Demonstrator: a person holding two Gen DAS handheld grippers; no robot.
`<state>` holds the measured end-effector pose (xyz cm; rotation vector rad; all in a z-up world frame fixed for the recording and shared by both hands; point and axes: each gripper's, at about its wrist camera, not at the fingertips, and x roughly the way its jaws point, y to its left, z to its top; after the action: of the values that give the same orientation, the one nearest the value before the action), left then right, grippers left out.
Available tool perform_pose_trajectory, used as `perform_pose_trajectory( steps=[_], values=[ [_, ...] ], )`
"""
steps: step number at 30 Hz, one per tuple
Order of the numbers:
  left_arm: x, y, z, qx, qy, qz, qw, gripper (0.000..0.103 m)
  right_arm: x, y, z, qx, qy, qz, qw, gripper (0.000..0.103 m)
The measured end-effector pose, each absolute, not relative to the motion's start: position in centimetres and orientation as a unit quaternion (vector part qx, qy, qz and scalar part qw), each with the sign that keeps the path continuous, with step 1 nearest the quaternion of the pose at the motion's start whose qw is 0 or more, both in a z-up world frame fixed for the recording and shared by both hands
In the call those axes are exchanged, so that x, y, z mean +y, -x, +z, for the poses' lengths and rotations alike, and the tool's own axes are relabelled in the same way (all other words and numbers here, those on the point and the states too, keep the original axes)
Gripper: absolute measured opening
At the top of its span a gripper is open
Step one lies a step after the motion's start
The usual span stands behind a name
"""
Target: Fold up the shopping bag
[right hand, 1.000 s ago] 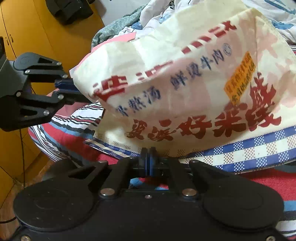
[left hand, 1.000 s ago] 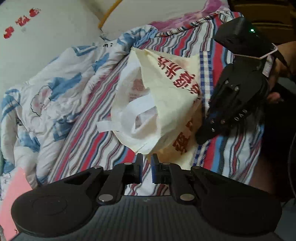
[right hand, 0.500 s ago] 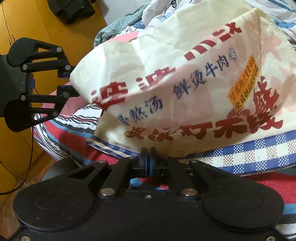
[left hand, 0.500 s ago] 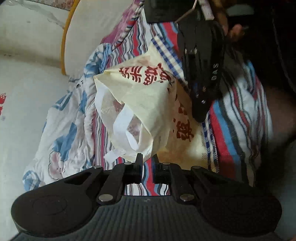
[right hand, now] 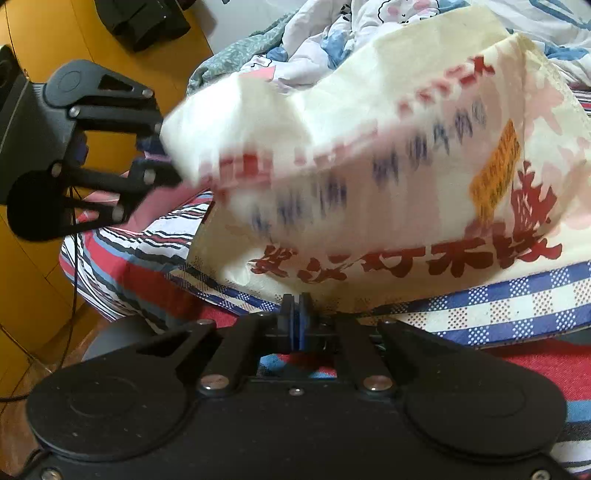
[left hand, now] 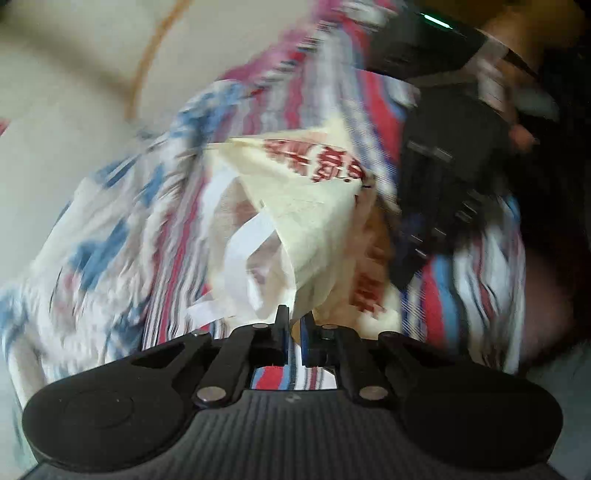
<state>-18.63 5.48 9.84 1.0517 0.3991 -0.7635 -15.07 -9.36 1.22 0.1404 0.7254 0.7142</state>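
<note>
Striped bedding [right hand: 147, 273] covers the bed, with a blue-flowered quilt [right hand: 369, 22] bunched at twelve o'clock. Since a moment ago the left claw [left hand: 294, 325] has swung the bag [right hand: 406, 166] corner across; everything blurs, and its jaws are closing on that raised cream corner. The right claw [right hand: 296, 314], clenched on the bag's checked bottom edge, has stayed put as anchor. So the fold looks underway. White handles [left hand: 240, 251] dangle loose at nine o'clock and could bunch inside the crease.
</note>
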Motion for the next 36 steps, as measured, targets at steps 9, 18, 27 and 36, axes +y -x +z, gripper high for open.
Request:
perform_pose_trajectory(
  steps=[9,18,27,36],
  values=[
    [7.0,10.2,13.5,0.204,-0.279,-0.245,0.906,0.002,-9.2,15.1,1.1,0.346,-0.069,0.342,0.871,0.000],
    [9.3,5.7,11.8,0.301,-0.232,-0.160,0.911,0.004,-9.5,14.3,0.9,0.358,-0.096,0.343,0.863,0.000],
    [17.2,8.6,16.7,0.318,-0.065,-0.195,0.925,0.062,-11.1,13.0,0.0,0.381,-0.181,0.358,0.833,0.000],
    [25.7,9.0,18.2,0.312,0.299,-0.238,0.870,0.064,-12.5,11.7,-1.6,0.408,-0.291,0.356,0.789,0.000]
  ],
)
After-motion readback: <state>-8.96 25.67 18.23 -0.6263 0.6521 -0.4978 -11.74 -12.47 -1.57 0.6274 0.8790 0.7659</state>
